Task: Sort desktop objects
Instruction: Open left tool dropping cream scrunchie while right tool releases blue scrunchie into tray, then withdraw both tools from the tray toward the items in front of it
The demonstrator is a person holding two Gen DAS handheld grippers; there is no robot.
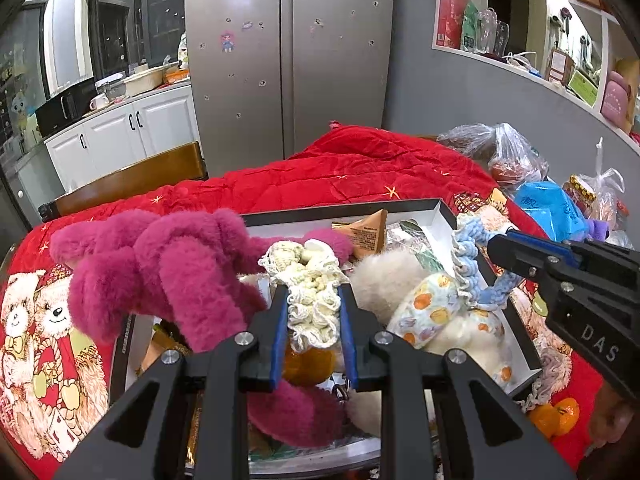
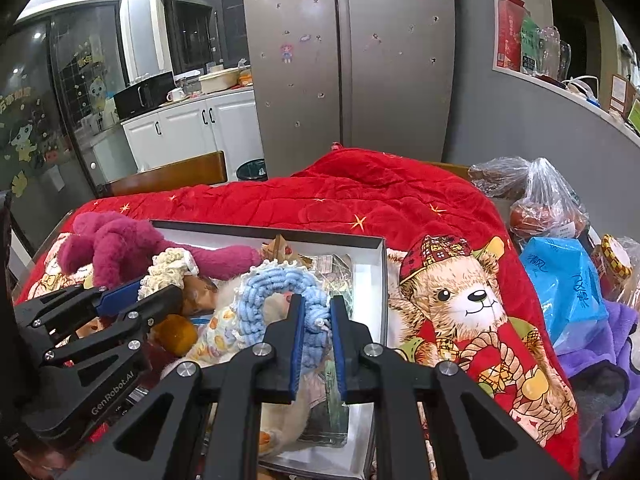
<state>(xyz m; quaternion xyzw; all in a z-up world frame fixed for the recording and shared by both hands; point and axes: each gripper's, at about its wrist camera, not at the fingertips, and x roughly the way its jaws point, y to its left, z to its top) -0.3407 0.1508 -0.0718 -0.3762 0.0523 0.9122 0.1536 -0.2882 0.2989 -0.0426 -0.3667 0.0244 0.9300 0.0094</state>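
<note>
Landmark: the open box (image 2: pixel 376 264), resting on the quilt (image 1: pixel 360 176) that covers the tabletop. Inside the box: a plush toy (image 1: pixel 160 264) draped over its left wall, a crocheted piece (image 1: pixel 312 292) just right of that plush, a looped knit cord (image 2: pixel 272 292) further right, a snack packet (image 1: pixel 366 232) against the back wall. Right of the box, beyond the quilt: plastic bags (image 2: pixel 548 204). Behind the box: a chair back (image 2: pixel 168 178) and a refrigerator (image 2: pixel 348 60).

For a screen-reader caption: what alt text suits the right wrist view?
The right tool is shut on a blue crocheted ring over a toy-filled box on a red bear-print blanket; the left tool grips a cream crocheted piece.
</note>
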